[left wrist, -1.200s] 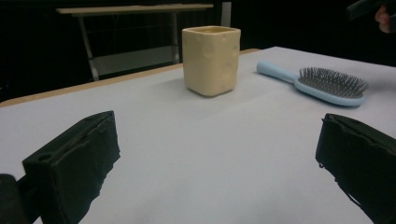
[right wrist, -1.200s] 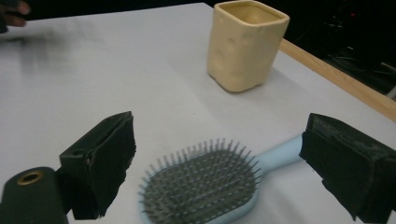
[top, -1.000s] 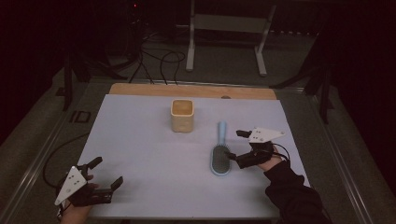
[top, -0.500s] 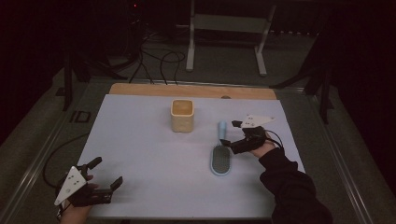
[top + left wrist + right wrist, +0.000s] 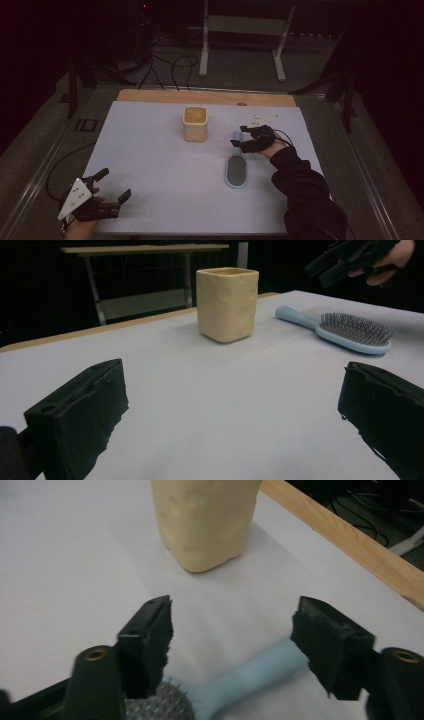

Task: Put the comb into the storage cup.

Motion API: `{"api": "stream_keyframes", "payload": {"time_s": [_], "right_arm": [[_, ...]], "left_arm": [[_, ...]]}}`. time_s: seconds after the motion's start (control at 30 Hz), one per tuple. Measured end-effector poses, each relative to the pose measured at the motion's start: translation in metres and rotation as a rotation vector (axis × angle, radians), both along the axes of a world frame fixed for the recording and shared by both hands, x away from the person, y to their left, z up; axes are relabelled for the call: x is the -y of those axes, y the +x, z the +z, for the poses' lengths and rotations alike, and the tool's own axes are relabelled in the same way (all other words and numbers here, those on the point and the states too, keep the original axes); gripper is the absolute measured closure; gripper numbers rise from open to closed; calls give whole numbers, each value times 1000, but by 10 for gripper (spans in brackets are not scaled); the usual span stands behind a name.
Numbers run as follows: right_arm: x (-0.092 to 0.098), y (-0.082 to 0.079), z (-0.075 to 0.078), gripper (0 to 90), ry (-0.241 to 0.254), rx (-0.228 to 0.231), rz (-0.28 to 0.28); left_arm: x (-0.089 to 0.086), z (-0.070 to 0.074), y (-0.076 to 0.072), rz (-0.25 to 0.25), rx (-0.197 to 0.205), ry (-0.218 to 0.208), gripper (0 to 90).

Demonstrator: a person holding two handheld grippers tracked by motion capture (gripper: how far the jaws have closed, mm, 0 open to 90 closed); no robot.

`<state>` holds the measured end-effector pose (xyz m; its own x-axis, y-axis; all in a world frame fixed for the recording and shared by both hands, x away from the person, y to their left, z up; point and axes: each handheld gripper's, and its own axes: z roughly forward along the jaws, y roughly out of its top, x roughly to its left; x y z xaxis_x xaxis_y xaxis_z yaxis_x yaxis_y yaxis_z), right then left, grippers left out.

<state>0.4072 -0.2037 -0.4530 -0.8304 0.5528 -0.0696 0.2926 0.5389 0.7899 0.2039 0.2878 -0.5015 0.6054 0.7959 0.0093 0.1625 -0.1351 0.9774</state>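
A light blue hairbrush (image 5: pixel 236 170) lies bristles-up on the white table cover (image 5: pixel 150 155), its handle (image 5: pixel 255 672) pointing away toward the far edge. My right gripper (image 5: pixel 240 138) hovers over that handle. In the right gripper view its jaws (image 5: pixel 232 612) stand on either side of the handle without touching it; they have just been closing. A cream square cup (image 5: pixel 195 124) stands upright left of the handle, and in the right gripper view the cup (image 5: pixel 205 520) sits straight ahead. My left gripper (image 5: pixel 114 184) rests open and empty at the near left corner.
In the left gripper view the cup (image 5: pixel 227 302) and the brush (image 5: pixel 345 330) lie ahead, with the other hand's gripper (image 5: pixel 350 257) above them. A wooden strip (image 5: pixel 205 96) edges the table's far side. Cables and a metal stand (image 5: pixel 240 45) lie on the floor beyond.
My right gripper has moved left and away from me, from beside the brush's head to over its handle, and its jaws have narrowed. The left gripper has stayed put.
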Motion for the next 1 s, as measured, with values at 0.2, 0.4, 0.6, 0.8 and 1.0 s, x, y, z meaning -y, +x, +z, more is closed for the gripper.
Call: {"api": "stream_keyframes", "payload": {"time_s": [0.2,0.4,0.6,0.8,1.0], "right_arm": [[-7,14,-4,481,-45,-14,-26],[-12,26,-10,686,-71,-29,-55],[-22,35,-18,862,-115,-55,-46],[-28,42,-29,900,-186,-78,-29],[-27,52,-36,900,-211,-73,-54]], "left_arm": [[0,0,0,-1,-1,-1,0],[0,0,0,-4,-3,-1,0],[0,0,0,-4,-4,-10,0],[-1,0,0,-6,-5,-11,0],[-1,-1,0,-7,-8,-5,0]]}}
